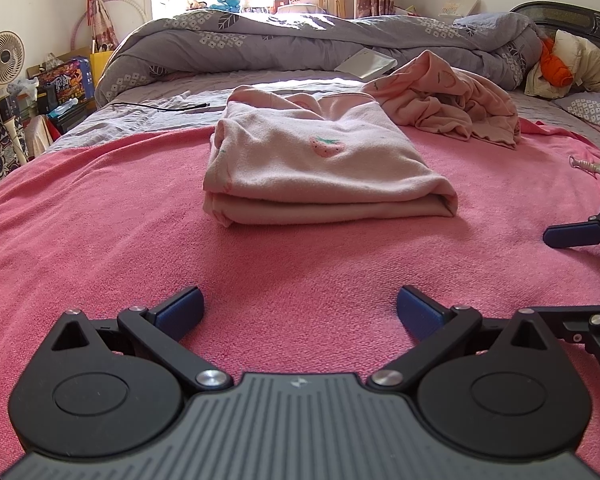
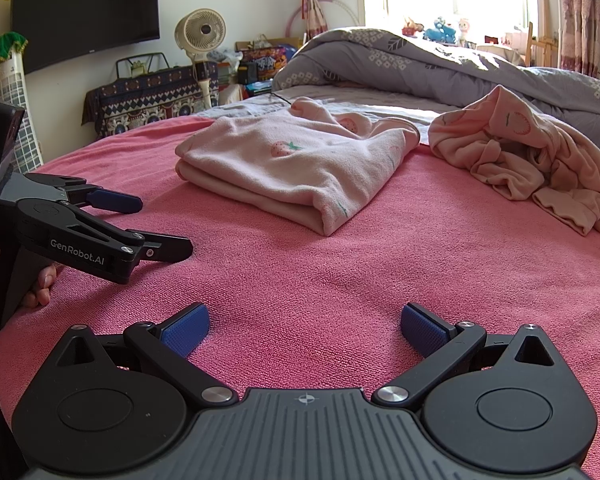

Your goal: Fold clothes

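Both tongs hover released over the pink towel [image 1: 100, 216]: left tongs [image 1: 300, 310], right tongs [image 2: 305, 326]. The folded pink garment [image 1: 320, 168] lies at 12 o'clock, well apart; a crumpled pink garment [image 1: 448, 100] sits at 1 o'clock beside it.

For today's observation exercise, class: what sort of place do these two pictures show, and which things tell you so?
Most likely a home bedroom. A bed covered by a pink blanket fills the view, a grey floral duvet is bunched behind it, and a wall-mounted screen and standing fan sit beside it.
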The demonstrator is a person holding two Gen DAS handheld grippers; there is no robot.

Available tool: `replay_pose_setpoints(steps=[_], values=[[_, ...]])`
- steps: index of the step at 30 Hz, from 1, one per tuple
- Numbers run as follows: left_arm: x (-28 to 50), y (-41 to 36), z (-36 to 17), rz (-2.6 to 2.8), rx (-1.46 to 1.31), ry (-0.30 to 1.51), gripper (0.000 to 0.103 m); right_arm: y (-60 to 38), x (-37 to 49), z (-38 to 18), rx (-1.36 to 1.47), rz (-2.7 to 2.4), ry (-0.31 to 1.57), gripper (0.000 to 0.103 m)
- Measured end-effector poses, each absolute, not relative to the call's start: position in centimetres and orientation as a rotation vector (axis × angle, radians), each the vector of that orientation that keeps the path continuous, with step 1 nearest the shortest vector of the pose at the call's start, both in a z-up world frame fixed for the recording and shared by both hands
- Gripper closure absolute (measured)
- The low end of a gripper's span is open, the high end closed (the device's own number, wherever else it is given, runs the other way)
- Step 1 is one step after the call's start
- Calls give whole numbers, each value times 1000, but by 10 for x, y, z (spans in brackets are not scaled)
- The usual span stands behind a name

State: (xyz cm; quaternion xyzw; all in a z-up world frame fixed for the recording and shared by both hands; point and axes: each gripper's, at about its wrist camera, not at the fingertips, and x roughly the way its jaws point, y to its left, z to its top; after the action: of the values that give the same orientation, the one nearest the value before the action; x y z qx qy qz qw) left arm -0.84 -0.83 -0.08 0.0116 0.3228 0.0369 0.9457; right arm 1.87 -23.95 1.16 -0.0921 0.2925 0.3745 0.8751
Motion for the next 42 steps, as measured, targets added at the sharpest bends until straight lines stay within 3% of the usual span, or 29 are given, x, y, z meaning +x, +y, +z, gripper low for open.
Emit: replay_pose_setpoints(steps=[11,20,26,27,28,29,32,36,42], values=[[-12,2,1,51,-52,632,0,-242,19,25,-160,719,530,0],[-15,4,0,40,-78,612,0,-239,160,41,341,616,658,0],[-24,28,-2,-25,-237,550,0,-180,218,14,344,628,729,4],[-26,33,-2,-38,-271,536,0,-170,228,10,344,630,741,6],[-27,36,-2,-45,-294,528,0,-160,237,5,344,632,753,38],[-28,38,-2,-51,-310,522,0,-150,247,1,344,634,765,55],[-30,37,-2,-49,-308,522,0,-126,249,6,296,590,767,66],[-32,38,-1,-51,-316,517,0,-109,254,31,276,602,710,72],[-32,37,-2,-47,-313,519,0,-55,288,98,143,635,484,81]])
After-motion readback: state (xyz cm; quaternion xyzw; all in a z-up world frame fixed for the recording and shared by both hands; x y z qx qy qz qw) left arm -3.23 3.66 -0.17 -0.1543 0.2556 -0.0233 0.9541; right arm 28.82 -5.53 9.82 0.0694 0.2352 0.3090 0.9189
